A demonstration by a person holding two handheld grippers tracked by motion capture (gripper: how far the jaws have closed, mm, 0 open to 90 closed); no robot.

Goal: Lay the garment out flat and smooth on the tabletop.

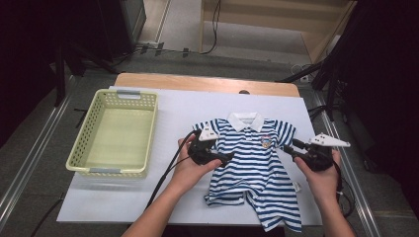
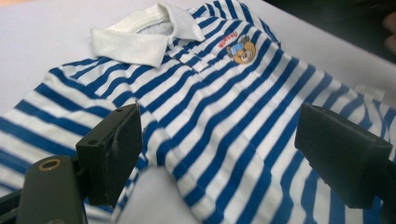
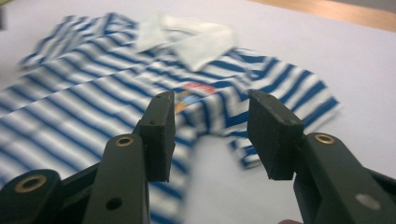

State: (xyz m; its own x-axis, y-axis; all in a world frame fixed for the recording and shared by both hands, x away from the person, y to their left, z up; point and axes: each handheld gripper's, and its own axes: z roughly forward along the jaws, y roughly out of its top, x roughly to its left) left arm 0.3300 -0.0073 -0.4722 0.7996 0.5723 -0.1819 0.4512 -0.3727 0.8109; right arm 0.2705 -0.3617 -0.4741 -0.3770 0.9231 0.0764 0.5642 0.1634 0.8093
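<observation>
Both hand-held grippers, left (image 1: 228, 157) and right (image 1: 289, 149), hover spread, flanking the striped shirt (image 1: 252, 163).

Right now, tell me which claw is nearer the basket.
Left. The left claw hovers over the striped shirt, just right of the basket; the right claw is beyond the shirt's far side.

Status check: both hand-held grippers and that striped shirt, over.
Left hand-held gripper open, empty. Right hand-held gripper open, empty. Blue-and-white striped polo shirt flat on white board, unheld. Pale green plastic basket off left, nothing blocking.
</observation>
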